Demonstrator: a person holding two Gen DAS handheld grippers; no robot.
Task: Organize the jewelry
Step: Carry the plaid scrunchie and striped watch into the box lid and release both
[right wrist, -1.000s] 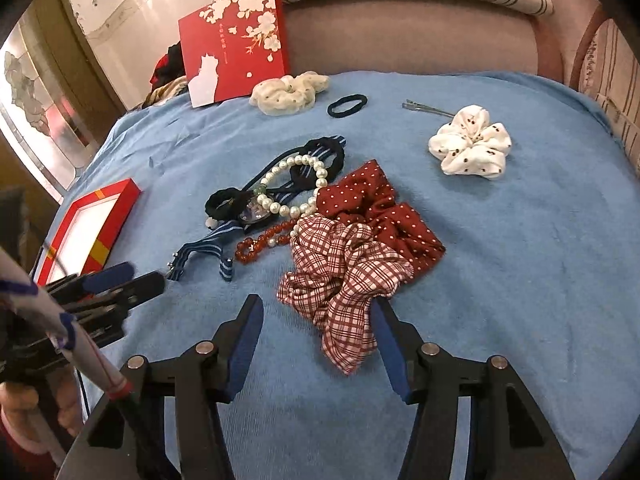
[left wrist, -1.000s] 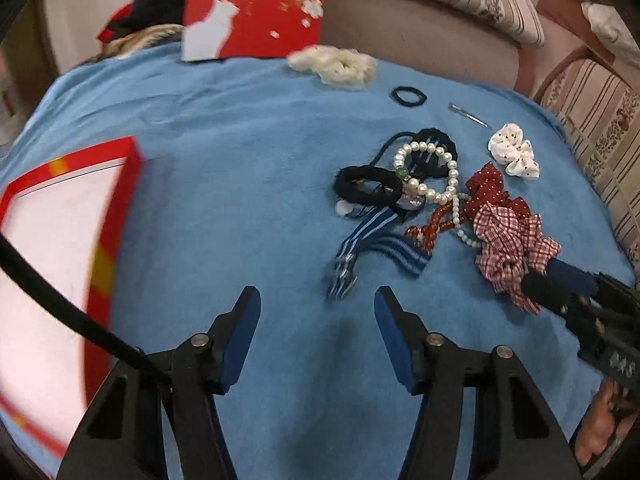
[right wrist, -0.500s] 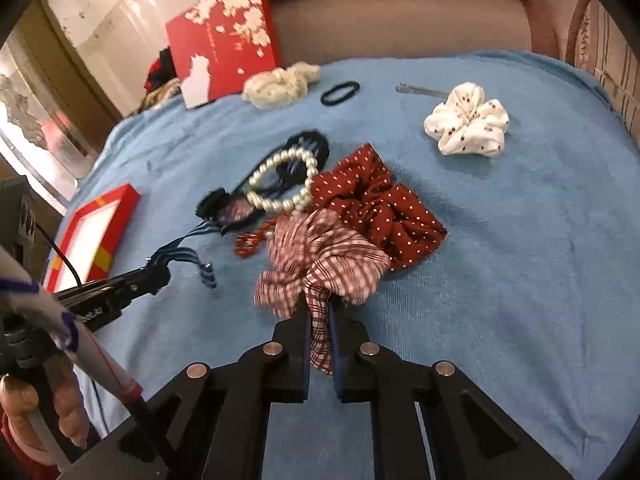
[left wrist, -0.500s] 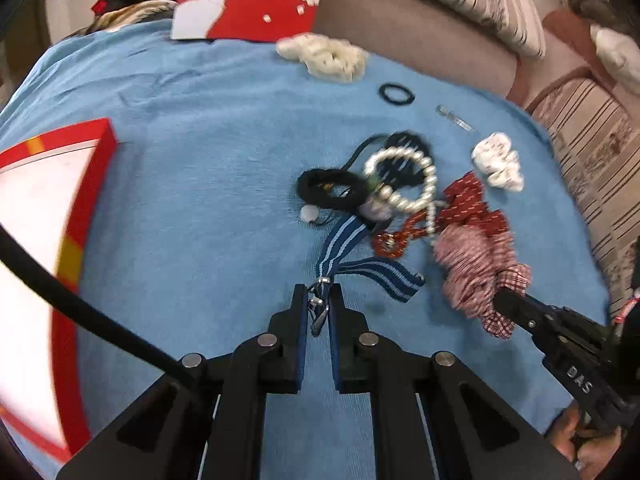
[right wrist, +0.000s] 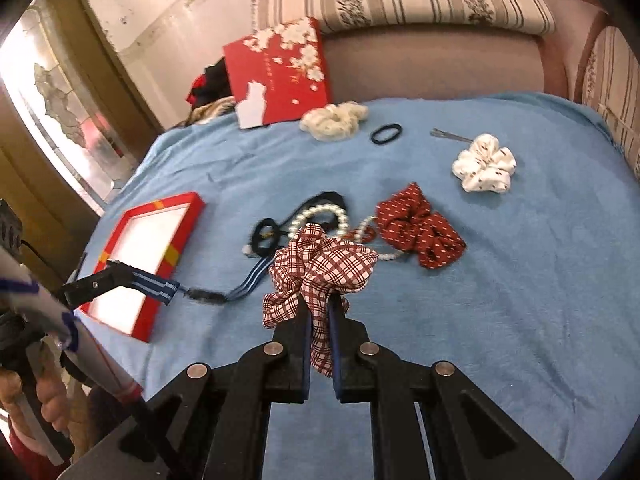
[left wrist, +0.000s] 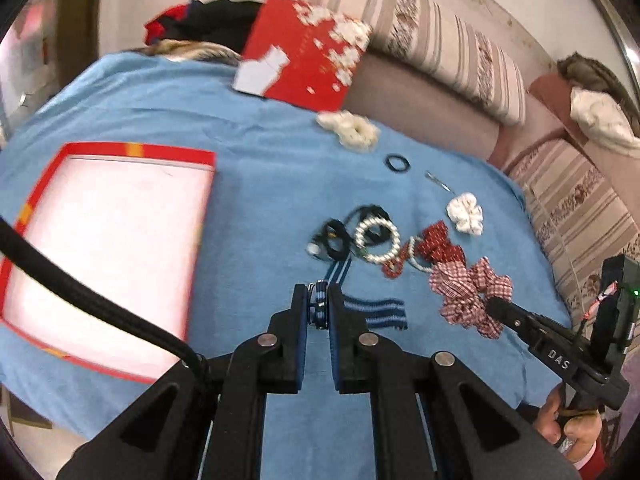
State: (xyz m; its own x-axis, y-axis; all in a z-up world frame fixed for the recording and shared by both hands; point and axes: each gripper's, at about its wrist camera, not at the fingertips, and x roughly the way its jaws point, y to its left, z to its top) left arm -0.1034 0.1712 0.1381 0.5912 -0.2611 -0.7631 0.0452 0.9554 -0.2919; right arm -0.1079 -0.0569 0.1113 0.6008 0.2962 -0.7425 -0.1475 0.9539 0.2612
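My left gripper (left wrist: 318,304) is shut on one end of a blue striped band (left wrist: 376,314), raised off the blue blanket; the rest trails back toward the jewelry pile. In the right wrist view the left gripper (right wrist: 120,278) holds the striped band (right wrist: 158,286) over the corner of the open red box (right wrist: 184,240). My right gripper (right wrist: 320,312) is shut on a red plaid scrunchie (right wrist: 326,264), which hangs bunched above the blanket. A pearl bracelet (right wrist: 320,214) and a dark red dotted scrunchie (right wrist: 420,232) lie just beyond it.
On the blanket (right wrist: 520,280) lie a white dotted scrunchie (right wrist: 484,168), a cream scrunchie (right wrist: 334,120), a black hair tie (right wrist: 386,134) and a hairpin (right wrist: 452,136). A red flowered lid (right wrist: 280,72) leans on the sofa back. The open red box (left wrist: 104,248) sits at left.
Both grippers went from open to shut, the left on the striped band, the right on the plaid scrunchie. Both then rose, lifting their items off the blanket.
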